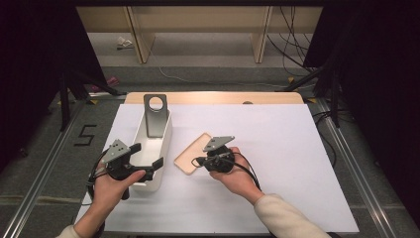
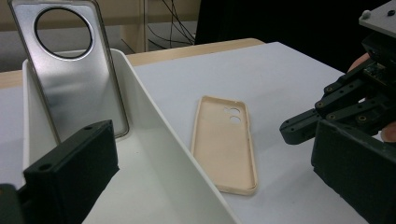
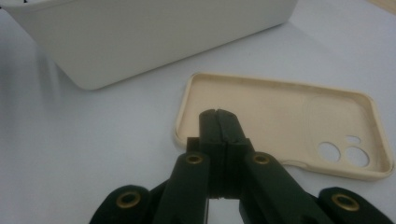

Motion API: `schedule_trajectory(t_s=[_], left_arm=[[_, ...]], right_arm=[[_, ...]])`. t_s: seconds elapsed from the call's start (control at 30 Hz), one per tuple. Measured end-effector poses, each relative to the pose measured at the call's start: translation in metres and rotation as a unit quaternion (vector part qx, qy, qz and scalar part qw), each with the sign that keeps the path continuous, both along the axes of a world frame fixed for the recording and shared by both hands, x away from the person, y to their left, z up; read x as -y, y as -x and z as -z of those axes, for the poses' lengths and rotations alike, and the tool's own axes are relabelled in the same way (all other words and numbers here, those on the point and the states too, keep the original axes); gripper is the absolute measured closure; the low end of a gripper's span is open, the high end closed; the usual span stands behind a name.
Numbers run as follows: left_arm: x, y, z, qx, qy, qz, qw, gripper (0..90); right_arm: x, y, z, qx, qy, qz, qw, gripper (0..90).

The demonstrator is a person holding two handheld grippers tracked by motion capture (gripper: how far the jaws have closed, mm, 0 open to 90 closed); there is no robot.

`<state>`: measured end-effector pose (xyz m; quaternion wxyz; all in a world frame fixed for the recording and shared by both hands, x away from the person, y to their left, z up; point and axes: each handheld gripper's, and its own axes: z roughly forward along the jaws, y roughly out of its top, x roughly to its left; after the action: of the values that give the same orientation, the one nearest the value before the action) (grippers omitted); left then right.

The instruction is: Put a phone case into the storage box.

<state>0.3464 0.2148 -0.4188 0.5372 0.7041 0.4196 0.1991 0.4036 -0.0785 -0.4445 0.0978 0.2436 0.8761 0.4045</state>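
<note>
Beige phone case (image 1: 192, 153) flat, hollow up

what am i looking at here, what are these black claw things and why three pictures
A person holds a hand-held two-jaw gripper in each hand: the left gripper and the right gripper. The high view looks down on the table; the two gripper views come from cameras riding on each gripper. On the table sit a white bin, with a clear phone case leaning upright inside, and a beige phone case lying open side up. The left gripper's jaws are open around the bin's near wall. The right gripper is shut, empty, over the beige case's edge.
</note>
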Motion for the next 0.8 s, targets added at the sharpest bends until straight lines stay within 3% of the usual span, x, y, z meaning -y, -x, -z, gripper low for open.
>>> schedule_trajectory(t_s=[0.23, 0.8], left_arm=[[0.0, 0.0, 0.0, 0.0, 0.0, 0.0, 1.0, 0.2], [0.0, 0.001, 0.0, -0.001, 0.001, 0.001, 1.0, 0.2]], right_arm=[[-0.006, -0.005, 0.001, -0.001, 0.002, 0.006, 1.0, 90.0], [-0.033, -0.016, 0.023, -0.018, 0.036, 0.007, 0.9992, 90.0]])
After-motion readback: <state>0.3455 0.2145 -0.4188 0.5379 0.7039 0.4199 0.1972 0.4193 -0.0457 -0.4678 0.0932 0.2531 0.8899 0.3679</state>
